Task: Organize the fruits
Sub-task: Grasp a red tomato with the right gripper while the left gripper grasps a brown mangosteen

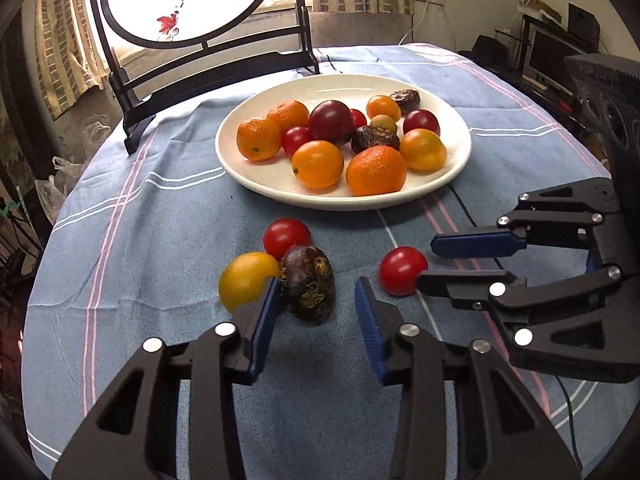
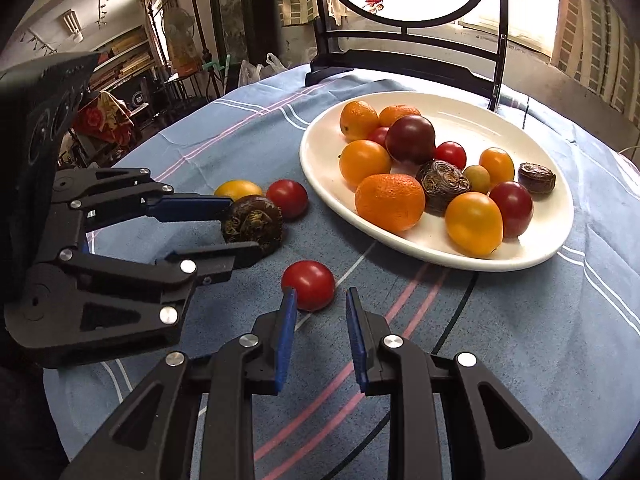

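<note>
blue pads of my left tongs point(image 1: 318, 285) stand apart around the dark wrinkled fruit point(image 1: 308, 286), which touches one pad and is clear of the other. my right tongs point(image 2: 320, 291) are drawn in to their narrowest and grip nothing, with a red tomato point(image 2: 308, 285) at the tips. a yellow fruit point(image 1: 246, 280) and a second tomato point(image 1: 286, 236) crowd beside. the white plate point(image 1: 340, 202) of fruit sits beyond. both tongs slant down at the cloth point(image 1: 160, 240).

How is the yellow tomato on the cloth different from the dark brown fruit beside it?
The yellow tomato is bright, while the dark brown fruit is almost black with pale ringed markings. The yellow tomato has smooth, shiny skin, and the dark brown fruit looks rough and wrinkled. The yellow tomato is round, and the dark brown fruit is flatter. Both lie on the blue tablecloth, outside the white plate.
</note>
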Available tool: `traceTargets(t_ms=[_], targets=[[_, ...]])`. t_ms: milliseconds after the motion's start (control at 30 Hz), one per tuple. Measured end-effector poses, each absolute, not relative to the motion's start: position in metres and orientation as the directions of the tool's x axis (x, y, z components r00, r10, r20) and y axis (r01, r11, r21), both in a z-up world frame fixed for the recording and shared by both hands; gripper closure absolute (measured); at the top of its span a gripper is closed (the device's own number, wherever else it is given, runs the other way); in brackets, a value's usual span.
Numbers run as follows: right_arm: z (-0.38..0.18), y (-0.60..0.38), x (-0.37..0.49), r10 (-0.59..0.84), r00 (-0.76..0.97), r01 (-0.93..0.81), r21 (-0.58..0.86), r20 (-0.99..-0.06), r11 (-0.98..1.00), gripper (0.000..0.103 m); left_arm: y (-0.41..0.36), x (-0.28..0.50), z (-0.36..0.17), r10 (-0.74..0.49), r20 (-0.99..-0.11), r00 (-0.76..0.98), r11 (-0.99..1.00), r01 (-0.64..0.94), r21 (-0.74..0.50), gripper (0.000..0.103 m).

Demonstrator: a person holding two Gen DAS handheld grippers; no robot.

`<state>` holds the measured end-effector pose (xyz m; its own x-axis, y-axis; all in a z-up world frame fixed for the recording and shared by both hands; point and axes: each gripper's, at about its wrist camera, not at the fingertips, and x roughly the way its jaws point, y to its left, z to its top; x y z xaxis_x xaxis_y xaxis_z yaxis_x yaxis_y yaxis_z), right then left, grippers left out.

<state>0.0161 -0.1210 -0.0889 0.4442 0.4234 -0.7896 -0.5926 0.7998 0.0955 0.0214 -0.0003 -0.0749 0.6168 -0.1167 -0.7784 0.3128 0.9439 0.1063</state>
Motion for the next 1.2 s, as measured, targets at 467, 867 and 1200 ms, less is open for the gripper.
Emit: traceTargets(t_ms=[467, 867, 1200], targets=[[-0.1, -0.095, 0.022, 0.368, 0.456, -0.625, 0.003, -0.81, 0.781, 0.074, 0.018, 0.005, -0.06, -0.163, -0.757, 0.632, 0.943, 0.326, 0.069, 0.082], [-0.031, -0.143, 0.028, 0.398, 0.608, -0.531, 0.021, -0.687, 0.847, 0.075, 0.008, 0.044, -0.005, -0.183, -0.653, 0.735, 0.951, 0.301, 0.073, 0.082], [-0.008, -0.164, 0.072, 0.409, 0.66, -0.469, 0.079, -0.63, 0.88, 0.075, 0.014, 0.089, 0.021, -0.177, -0.61, 0.773, 0.965, 0.257, 0.046, 0.082]])
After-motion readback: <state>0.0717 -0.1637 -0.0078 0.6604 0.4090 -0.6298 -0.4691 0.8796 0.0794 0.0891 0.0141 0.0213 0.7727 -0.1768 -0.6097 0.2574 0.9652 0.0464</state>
